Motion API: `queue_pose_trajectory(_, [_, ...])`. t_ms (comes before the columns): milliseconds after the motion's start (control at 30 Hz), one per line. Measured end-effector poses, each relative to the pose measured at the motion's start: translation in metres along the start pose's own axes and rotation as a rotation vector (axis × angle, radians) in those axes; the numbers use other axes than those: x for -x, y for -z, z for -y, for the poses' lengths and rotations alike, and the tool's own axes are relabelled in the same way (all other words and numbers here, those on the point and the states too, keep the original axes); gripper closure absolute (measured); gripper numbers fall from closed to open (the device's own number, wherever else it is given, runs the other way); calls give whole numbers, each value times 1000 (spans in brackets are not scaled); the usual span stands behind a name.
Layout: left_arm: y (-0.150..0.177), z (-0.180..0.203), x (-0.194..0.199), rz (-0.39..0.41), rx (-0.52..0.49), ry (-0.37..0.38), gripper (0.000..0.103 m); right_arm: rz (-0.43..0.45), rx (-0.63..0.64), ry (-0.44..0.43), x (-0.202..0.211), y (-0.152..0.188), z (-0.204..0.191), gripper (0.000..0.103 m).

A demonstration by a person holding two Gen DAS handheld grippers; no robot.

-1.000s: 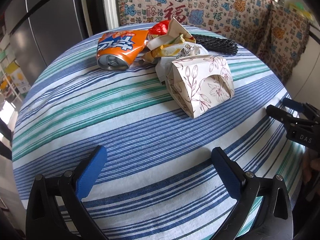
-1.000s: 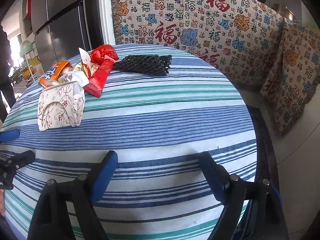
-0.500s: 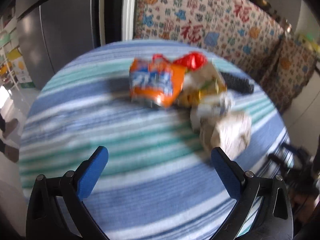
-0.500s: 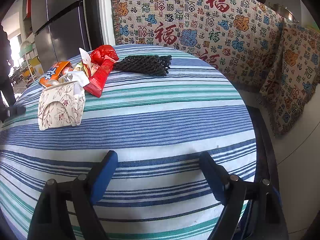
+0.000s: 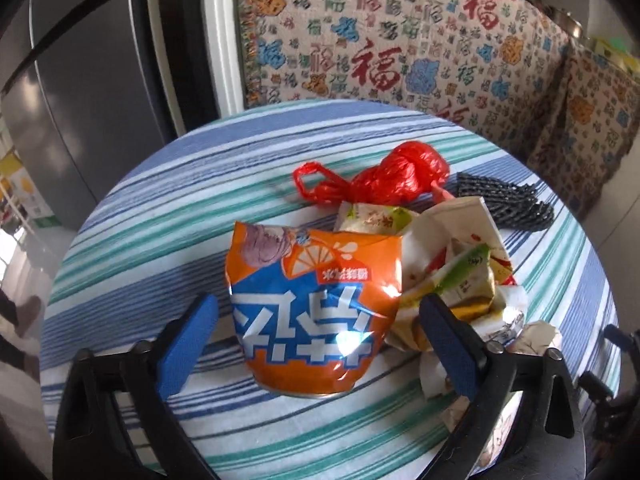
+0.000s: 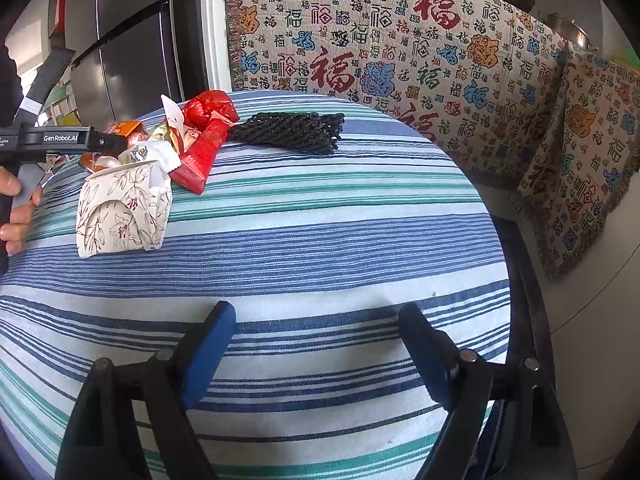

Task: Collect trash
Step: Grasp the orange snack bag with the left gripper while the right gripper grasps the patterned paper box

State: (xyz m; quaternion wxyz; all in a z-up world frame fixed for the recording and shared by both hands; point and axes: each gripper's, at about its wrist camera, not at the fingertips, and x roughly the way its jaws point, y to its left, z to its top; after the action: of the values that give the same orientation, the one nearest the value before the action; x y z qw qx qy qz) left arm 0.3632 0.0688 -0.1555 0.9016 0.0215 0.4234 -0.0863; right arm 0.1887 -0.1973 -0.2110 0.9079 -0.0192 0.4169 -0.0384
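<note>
Left wrist view: left gripper [image 5: 316,334] spread wide around the crushed orange can [image 5: 312,312], crumpled wrappers [image 5: 452,276] crowding its right finger, red bag [image 5: 396,178] and black mesh [image 5: 508,204] beyond. Right gripper [image 6: 316,354] gapes over bare striped tablecloth [image 6: 320,248].

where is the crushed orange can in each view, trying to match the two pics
Left wrist: the crushed orange can lies low in the centre, between the open jaws of the left gripper.
Right wrist: only an orange sliver of it shows at far left, behind the floral paper box.
Shared landmark: the black foam net, at the far side of the trash pile.
</note>
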Motion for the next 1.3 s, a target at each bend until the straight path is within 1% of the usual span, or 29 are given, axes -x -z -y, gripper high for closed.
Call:
queue_pose_trajectory(100, [4,3,6,17,-24,-16,18,-5,-10,-11,-2,-1,1,17])
queue_pose_trajectory(167, [10,0,13,21,-11,-35,18,-6,-8,-13,-2,-1,0,17])
queue_pose_trajectory(267, [27,-11,36,21,52,-46,18,-7,1,-32,-1,0,0,16])
queue_pose_trajectory(367, [47,-24,65,32,124,-48,18,-30,49,-21,4,0,-7,17])
queue_pose_trajectory(400, [52,-27,73,37,138,-45,18,-33,63,-33,8,-1,-13,17])
queue_pose_trajectory(467, [66,-32,85,48,156,-49,18,-23,65,-105,17,-5,-27,17])
queue_pose_trajectory(500, [71,-34,88,52,162,-51,18,-30,58,-167,18,-10,-39,16])
queue_pose_trajectory(533, [75,-36,90,52,169,-51,18,-34,51,-204,19,-12,-46,14])
queue_pose_trajectory(600, [79,-37,90,50,182,-39,18,-17,62,-268,19,-20,-71,12])
queue_pose_trajectory(633, [80,-38,89,50,190,-31,18,-5,77,-278,20,-22,-81,8])
queue_pose_trajectory(667, [82,-39,89,51,198,-22,18,11,99,-276,19,-27,-93,0])
queue_pose_trajectory(700, [81,-38,88,51,200,-17,18,22,123,-266,16,-33,-106,0])
queue_pose_trajectory(767, [81,-36,85,49,204,-7,18,13,149,-249,9,-41,-122,0])
queue_pose_trajectory(933, [82,-37,84,46,226,29,18,-9,224,-136,-16,-60,-149,0])
queue_pose_trajectory(1000, [82,-38,82,37,233,38,18,-24,233,-115,-23,-63,-150,1])
queue_pose_trajectory(1033, [82,-39,81,34,237,42,18,-29,230,-108,-24,-64,-147,7])
queue_pose_trajectory(1067, [82,-39,81,32,240,45,18,-28,216,-108,-24,-65,-144,21])
queue_pose_trajectory(1167, [82,-39,82,36,240,51,18,-26,139,-134,-17,-62,-124,21])
queue_pose_trajectory(1300, [82,-37,85,46,228,57,18,6,118,-139,0,-55,-102,21])
